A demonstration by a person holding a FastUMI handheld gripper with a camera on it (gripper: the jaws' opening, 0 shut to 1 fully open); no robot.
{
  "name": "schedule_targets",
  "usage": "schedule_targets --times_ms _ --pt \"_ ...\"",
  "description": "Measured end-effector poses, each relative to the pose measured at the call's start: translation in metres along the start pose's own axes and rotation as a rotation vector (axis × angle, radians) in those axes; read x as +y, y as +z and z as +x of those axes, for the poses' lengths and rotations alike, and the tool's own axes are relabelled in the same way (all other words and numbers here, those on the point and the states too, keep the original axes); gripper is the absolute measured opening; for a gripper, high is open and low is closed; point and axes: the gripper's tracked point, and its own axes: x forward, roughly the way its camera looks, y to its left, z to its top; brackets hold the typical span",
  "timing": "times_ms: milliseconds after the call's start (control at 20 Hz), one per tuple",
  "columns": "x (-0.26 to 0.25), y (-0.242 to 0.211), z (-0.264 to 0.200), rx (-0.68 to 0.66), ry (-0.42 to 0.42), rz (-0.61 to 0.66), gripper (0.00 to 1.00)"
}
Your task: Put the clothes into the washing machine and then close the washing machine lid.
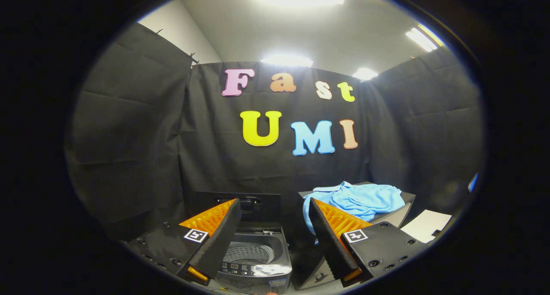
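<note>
A dark grey top-loading washing machine (256, 260) stands low between my fingers, its lid (240, 205) raised upright behind the drum opening (248, 253). A light blue shirt (356, 199) lies crumpled on a dark stand (404, 211) to the right of the machine, just beyond my right finger. My gripper (275, 211) is open, held above and in front of the machine, with nothing between its fingers.
A white sheet (427, 225) lies to the right of the stand with the shirt. Black cloth walls close the booth behind and on both sides. A control panel runs along the machine's front edge.
</note>
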Motion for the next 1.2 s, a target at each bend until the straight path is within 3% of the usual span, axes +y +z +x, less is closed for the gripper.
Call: schedule_targets --times_ms 1200 --pt "-0.157 0.007 0.134 0.133 -0.136 0.003 0.98"
